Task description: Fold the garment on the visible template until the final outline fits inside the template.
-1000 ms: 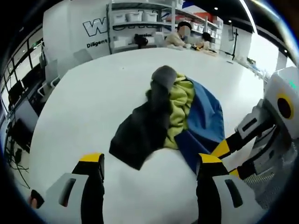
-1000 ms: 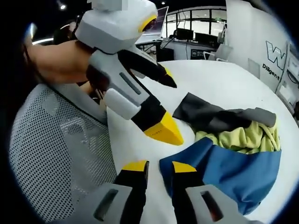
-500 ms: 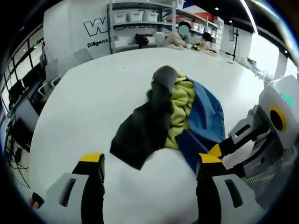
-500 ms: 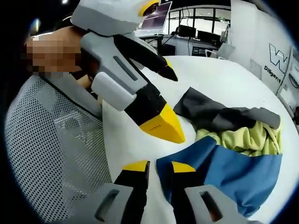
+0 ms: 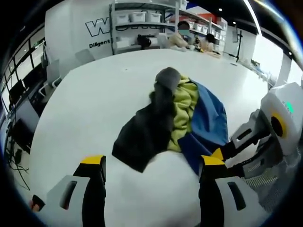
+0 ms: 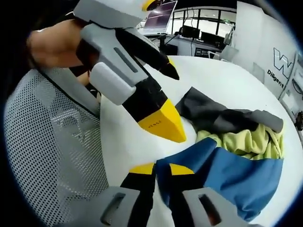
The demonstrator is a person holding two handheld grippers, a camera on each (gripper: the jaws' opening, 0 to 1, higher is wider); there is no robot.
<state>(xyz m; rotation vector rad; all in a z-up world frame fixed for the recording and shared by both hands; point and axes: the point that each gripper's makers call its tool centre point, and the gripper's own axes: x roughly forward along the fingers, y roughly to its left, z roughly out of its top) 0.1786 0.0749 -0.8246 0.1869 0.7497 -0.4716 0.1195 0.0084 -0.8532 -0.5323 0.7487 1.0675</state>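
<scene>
Right gripper (image 6: 162, 169), black jaws with yellow tips, is closed narrow on the near blue edge of the crumpled blue, yellow-green and dark grey garment (image 6: 236, 146); the blue fabric sits between the two tips in the right gripper view. Left gripper (image 5: 151, 168) has its jaws spread wide, nothing between them, hovering over bare tabletop just near of the garment in the left gripper view. Same left gripper (image 6: 158, 97) comes in from the left of the right gripper view, grey-white body, one yellow tip and one black tip visible and well parted, held by a person's hand (image 6: 54, 45). Right gripper (image 5: 222, 152) shows at the right of the left gripper view, its yellow tip touching the blue edge.

Garment lies bunched in a heap on the round white table (image 5: 94, 99), about mid-table: dark grey part to the left and over the top, yellow-green in the middle, blue on the right. Grey mesh chair back (image 6: 52, 156) sits left of the table edge. Far side: white shelving with bins (image 5: 137, 23), and seated people (image 5: 182, 38).
</scene>
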